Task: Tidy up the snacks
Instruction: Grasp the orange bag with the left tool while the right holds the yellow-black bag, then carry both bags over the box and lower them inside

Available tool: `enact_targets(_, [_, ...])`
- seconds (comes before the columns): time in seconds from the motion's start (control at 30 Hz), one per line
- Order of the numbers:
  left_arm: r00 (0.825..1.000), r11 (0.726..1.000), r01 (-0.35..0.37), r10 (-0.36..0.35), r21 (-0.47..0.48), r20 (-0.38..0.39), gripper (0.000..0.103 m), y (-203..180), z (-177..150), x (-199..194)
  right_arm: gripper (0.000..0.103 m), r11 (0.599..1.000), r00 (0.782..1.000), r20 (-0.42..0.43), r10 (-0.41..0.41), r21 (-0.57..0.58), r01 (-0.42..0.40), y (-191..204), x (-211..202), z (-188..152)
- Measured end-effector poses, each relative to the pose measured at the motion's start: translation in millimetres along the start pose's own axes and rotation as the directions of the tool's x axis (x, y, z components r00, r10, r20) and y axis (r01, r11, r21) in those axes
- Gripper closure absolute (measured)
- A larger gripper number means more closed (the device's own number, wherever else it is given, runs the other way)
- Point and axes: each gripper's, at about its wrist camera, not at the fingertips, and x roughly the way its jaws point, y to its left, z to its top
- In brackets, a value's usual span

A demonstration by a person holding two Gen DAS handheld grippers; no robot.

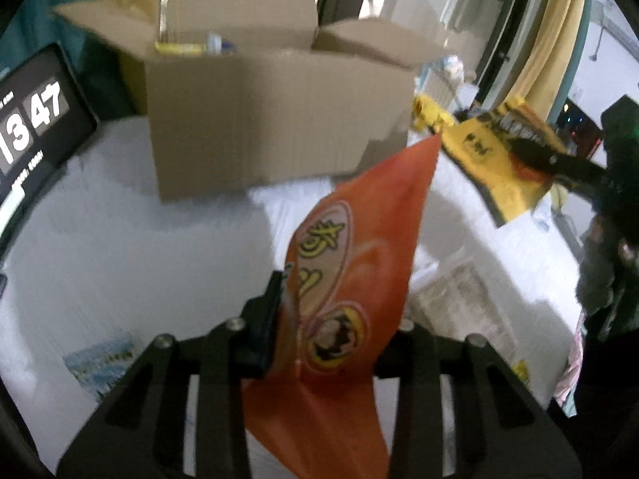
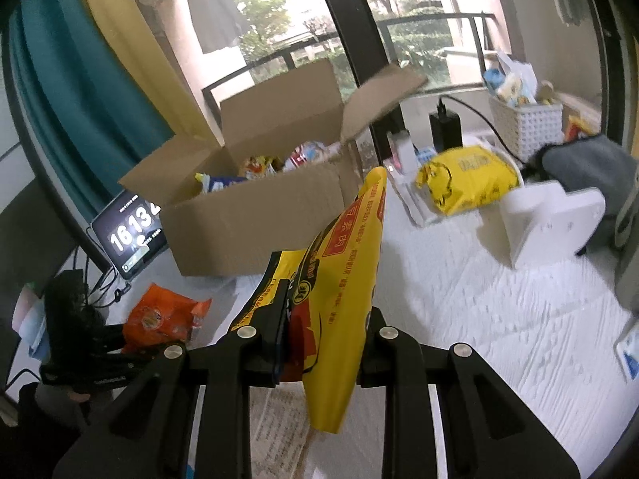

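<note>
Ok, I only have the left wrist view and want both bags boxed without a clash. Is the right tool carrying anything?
Observer: Yes, the right tool is shut on a yellow snack bag, lifted off the table.
Operator: Is there room in the cardboard box?
Observer: From the right wrist view, the cardboard box already holds several packets, but they sit below the rim.
Operator: Anything else loose on that side?
Observer: Another yellow bag lies right of the box, beside a white basket.
</note>
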Motion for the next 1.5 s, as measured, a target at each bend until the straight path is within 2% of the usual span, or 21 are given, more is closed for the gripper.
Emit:
enact_targets(0.23, [0.995,1.000,0.000,0.001,-0.017,0.095,0.067,4.1,28.9,-28.4,0.077,0.999,0.999,0.040,0.020,-0.033,-0.019,10.5,-2.7,26.8])
enact_targets(0.43, [0.988,0.999,-0.029,0.031,-0.019,0.150,0.067,10.5,56.6,-38.4,0.077,0.997,0.997,0.066,0.033,-0.069,-0.029,20.8,0.4,46.8])
enact_targets(0.9, [0.958,0.992,-0.102,0.118,-0.074,0.261,0.067,42.3,122.6,-49.3,0.077,0.990,0.991,0.110,0.076,-0.127,-0.061,34.0,30.9,96.5])
enact_targets(1.07, [0.952,0.988,-0.117,0.141,-0.104,0.272,0.067,55.5,147.8,-43.4,0.077,0.988,0.987,0.135,0.085,-0.138,-0.067,36.0,44.5,118.3])
enact_targets(1.5, [0.952,0.975,-0.131,0.175,-0.179,0.253,0.067,99.7,203.5,-5.5,0.077,0.988,0.980,0.174,0.096,-0.139,-0.072,33.0,84.5,161.2])
